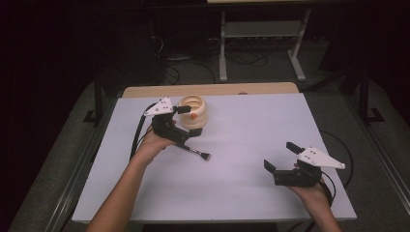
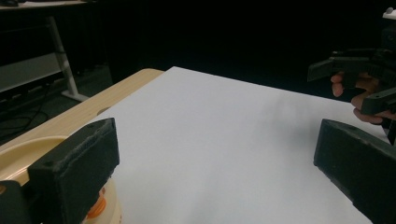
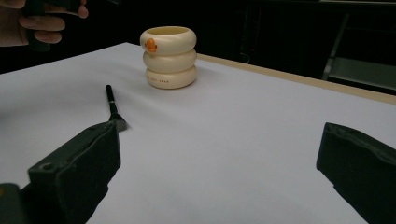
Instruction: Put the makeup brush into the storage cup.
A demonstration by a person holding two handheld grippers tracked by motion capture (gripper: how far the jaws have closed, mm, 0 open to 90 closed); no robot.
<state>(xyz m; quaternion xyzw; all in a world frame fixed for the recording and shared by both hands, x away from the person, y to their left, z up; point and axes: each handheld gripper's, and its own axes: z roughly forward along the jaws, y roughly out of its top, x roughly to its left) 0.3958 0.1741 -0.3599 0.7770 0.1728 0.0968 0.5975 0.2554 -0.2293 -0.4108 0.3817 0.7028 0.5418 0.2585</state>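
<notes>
Two hand-held grippers are present, one in each hand. The right hand-held gripper (image 1: 282,158) sits at the near right of the surface (image 1: 241,193), just above it. Its two jaws stand wide apart and hold nothing.

One brush (image 1: 193,151) with a thin black handle lies flat on the surface, left of centre, with its bristle end pointing toward the near right. In the right gripper view, the brush (image 3: 112,108) lies near and left of the holder, apart from it.

The left hand-held gripper (image 1: 189,120) is at the far left. Its two jaws are spread wide and grip nothing; one jaw is right beside the holder, but contact cannot be confirmed.

One cream holder (image 1: 194,112), built as three stacked rings with one orange mark on its side, stands upright near the far edge of the surface.
</notes>
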